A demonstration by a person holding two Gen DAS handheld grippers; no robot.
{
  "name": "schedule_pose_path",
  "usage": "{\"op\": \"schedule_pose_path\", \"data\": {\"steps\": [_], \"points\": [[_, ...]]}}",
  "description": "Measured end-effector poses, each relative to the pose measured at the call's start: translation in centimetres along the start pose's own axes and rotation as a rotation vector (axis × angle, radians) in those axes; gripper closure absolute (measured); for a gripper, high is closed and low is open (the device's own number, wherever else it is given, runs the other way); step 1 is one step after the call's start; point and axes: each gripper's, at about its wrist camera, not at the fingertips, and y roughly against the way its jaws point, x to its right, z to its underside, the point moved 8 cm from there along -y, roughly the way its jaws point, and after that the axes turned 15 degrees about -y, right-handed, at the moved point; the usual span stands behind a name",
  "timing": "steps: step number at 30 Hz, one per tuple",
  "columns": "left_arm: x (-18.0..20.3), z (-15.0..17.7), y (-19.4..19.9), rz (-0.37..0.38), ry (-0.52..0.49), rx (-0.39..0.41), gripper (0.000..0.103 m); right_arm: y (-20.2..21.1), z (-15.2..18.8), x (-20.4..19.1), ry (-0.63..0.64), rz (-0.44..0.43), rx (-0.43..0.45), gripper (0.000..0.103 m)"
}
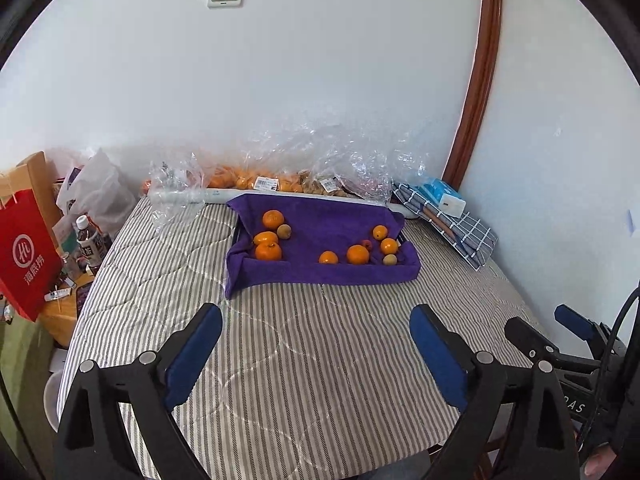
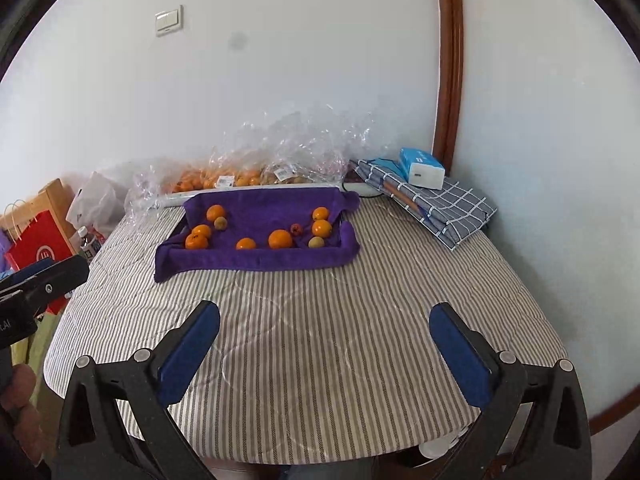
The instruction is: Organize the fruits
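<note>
Resting on plush purple towel (image 1: 320, 240), round glossy oranges (image 1: 357, 254); both grippers' (image 1: 316, 334) (image 2: 324, 334) blue-padded fingers wide apart, empty.

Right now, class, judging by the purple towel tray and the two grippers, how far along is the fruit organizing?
Early. Done: nothing clearly sorted; oranges and small brownish fruits lie mixed in two loose clusters on the purple towel. In hand: nothing; the left hand-held gripper and right hand-held gripper both hover open over the striped cloth. Left: grouping the fruit; bagged fruit waits behind.
</note>
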Motion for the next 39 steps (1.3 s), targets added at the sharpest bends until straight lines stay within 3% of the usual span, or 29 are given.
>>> {"op": "schedule_pose_path", "data": {"steps": [39], "points": [[0.2,0.3,0.9,-0.010,-0.002,0.010,0.008,1.7,0.1,1.9,-0.045,-0.002,0.015,0.000]]}}
